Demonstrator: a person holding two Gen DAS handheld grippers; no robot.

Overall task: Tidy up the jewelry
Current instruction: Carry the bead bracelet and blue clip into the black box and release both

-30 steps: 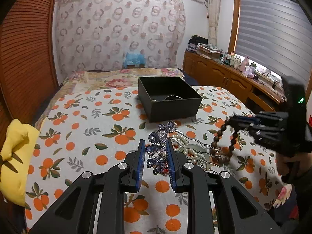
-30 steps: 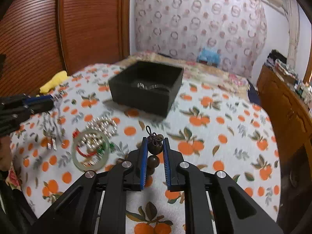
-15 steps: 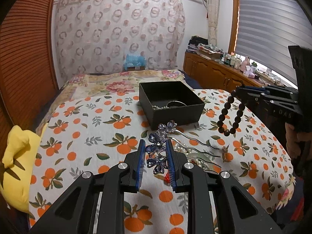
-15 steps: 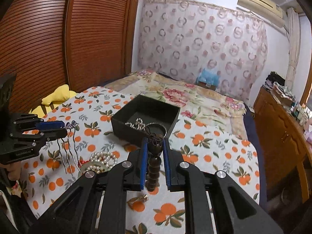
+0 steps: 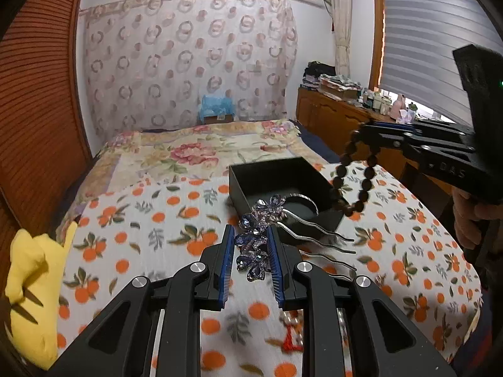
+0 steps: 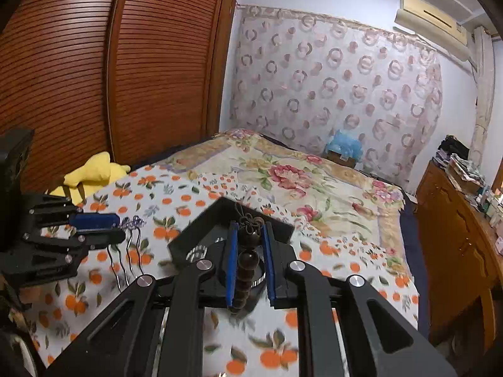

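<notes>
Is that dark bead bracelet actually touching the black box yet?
Cannot tell. In the left wrist view the bead bracelet hangs from the right gripper and overlaps the black box rim, but no gap or contact shows plainly.

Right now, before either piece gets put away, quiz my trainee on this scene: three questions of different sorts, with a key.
1. True or false: the right tongs hold the flower hairpin.
2. Multiple choice: the bead bracelet hangs A) inside the yellow cushion, B) in the air near the black box, C) flat on the bedspread.
3. Fill in: the hairpin's metal prongs, seen from the left wrist, point toward the ____ side of the picture.

Key: 1 false, the left tongs hold it; 2 B; 3 right.
</notes>
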